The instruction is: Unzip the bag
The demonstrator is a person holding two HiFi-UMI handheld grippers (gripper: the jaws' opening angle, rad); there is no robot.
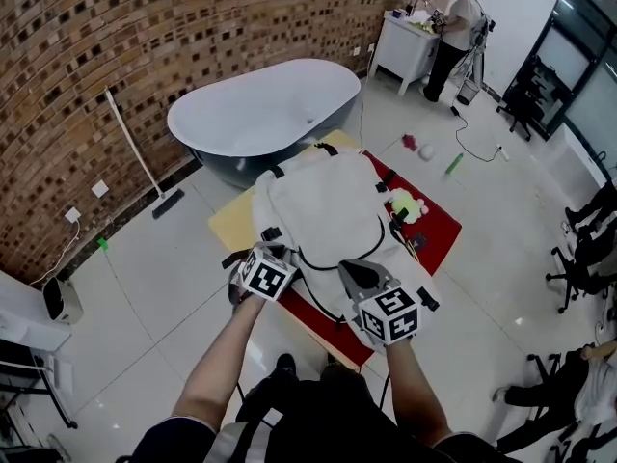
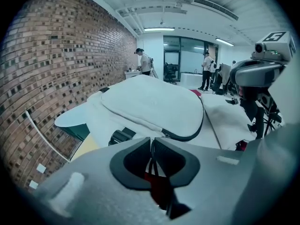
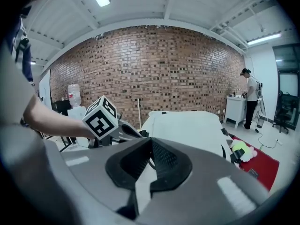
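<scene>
A white bag (image 1: 323,210) lies flat across the middle of the tabletop (image 1: 231,222) and hides most of it, so that only a yellow strip along the left edge and red cloth (image 1: 439,225) along the right and near edges show. The left hand-held gripper (image 1: 284,251) is at the bag's near left corner. In the left gripper view its jaws are closed on a thin dark cord (image 2: 151,165), but where that cord joins the bag is hidden behind the jaws. The right hand-held gripper (image 1: 349,263) sits at the bag's near right side. In the right gripper view its jaws are pressed together with white bag fabric between them, though how much is pinched is hard to make out. A yellow-green plush toy (image 1: 405,204) lies by the right edge, partly hidden by the bag.
</scene>
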